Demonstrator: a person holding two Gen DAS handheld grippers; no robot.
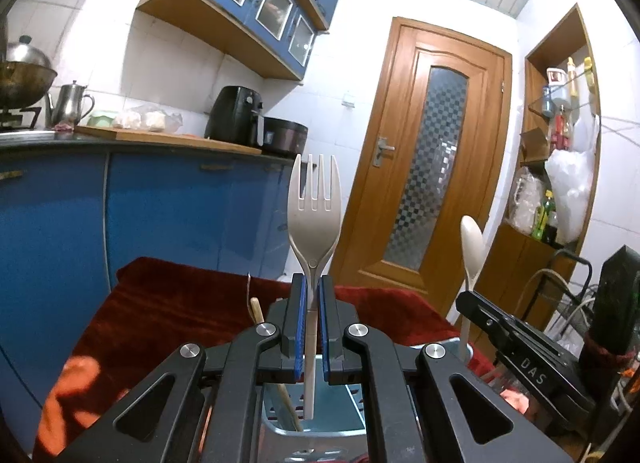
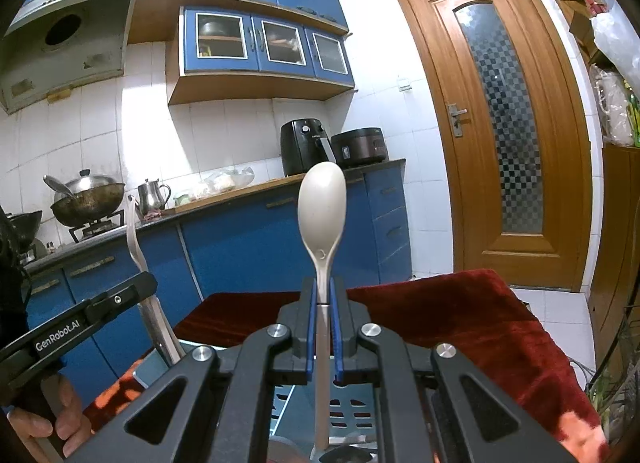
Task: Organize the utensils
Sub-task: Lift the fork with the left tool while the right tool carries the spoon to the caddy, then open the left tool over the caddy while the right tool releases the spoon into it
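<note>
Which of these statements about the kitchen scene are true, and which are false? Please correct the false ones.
1. The left tongs hold a fork. True.
2. The right tongs hold a knife. False: they hold a beige spoon.
3. Both utensils stand upright, heads up. True.
4. The door is open. False: it is closed.
5. A red cloth lies below the tongs. True.
6. The fork's handle end hangs over a round glass jar. False: below it is a light blue slotted holder.
</note>
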